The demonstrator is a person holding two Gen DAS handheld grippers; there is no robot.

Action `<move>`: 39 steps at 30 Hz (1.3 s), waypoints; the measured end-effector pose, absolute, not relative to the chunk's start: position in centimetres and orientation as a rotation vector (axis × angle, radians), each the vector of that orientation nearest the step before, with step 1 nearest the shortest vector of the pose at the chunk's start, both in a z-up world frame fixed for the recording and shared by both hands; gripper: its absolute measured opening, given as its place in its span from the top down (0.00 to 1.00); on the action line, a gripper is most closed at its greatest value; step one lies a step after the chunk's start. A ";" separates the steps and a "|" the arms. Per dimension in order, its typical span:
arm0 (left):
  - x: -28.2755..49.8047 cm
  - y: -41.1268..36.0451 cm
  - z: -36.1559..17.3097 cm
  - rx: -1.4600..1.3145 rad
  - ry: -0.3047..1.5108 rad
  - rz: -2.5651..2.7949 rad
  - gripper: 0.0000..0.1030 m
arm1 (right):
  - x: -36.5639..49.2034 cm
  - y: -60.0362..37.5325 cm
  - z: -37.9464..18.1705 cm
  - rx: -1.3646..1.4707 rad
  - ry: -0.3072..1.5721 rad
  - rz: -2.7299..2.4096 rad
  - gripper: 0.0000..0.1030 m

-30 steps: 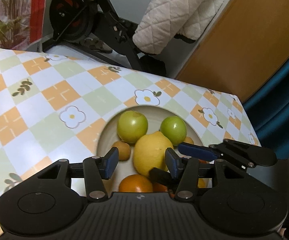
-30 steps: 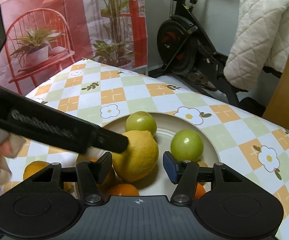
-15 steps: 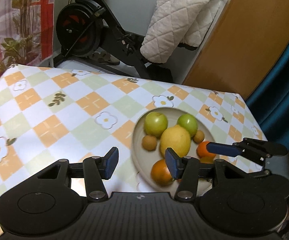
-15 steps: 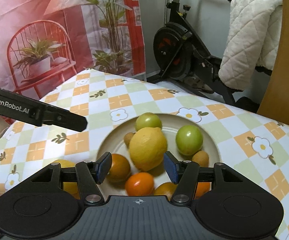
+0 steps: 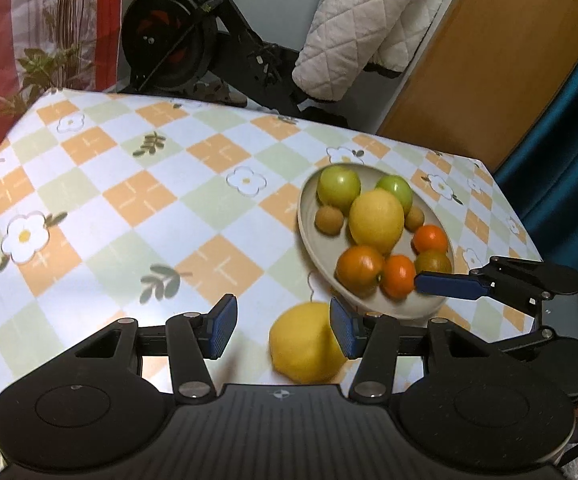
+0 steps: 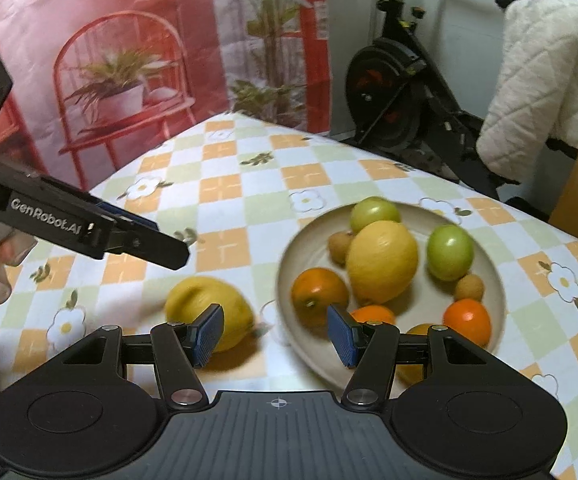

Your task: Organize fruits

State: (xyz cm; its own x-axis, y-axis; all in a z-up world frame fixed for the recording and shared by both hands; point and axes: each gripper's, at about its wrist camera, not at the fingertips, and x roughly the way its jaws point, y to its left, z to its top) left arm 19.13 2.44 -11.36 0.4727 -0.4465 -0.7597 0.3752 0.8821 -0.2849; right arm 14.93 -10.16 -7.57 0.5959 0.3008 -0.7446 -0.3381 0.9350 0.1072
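A beige plate (image 5: 309,216) (image 6: 493,276) holds a large lemon (image 5: 376,220) (image 6: 381,261), two green fruits (image 5: 339,189) (image 6: 449,253), several oranges (image 5: 359,270) (image 6: 319,291) and small brown fruits (image 5: 329,220). A second lemon (image 5: 305,342) (image 6: 209,310) lies on the tablecloth beside the plate. My left gripper (image 5: 281,332) is open and empty, above that loose lemon. My right gripper (image 6: 275,334) is open and empty, above the plate's near left rim.
The table has a checked floral cloth (image 5: 129,200). Behind it stand an exercise bike (image 5: 177,40) with a white quilted cover (image 5: 369,20), a wooden panel (image 5: 489,60) and a red plant backdrop (image 6: 129,60). The table's edges are close on the right and far side.
Both grippers have pulled back and up from the plate. The loose lemon beside the plate has come into view under the left gripper.
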 end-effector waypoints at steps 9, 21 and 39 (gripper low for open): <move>18.2 3.6 -12.3 -0.116 0.965 -0.552 0.48 | 14.4 -8.0 -8.6 -0.063 0.888 0.395 0.48; 18.5 3.4 -13.6 -0.141 0.975 -0.627 0.48 | 14.8 -6.0 -9.2 -0.077 0.887 0.416 0.39; 19.9 2.6 -15.5 -0.202 1.024 -0.655 0.44 | 15.6 -5.6 -10.4 -0.062 0.902 0.422 0.40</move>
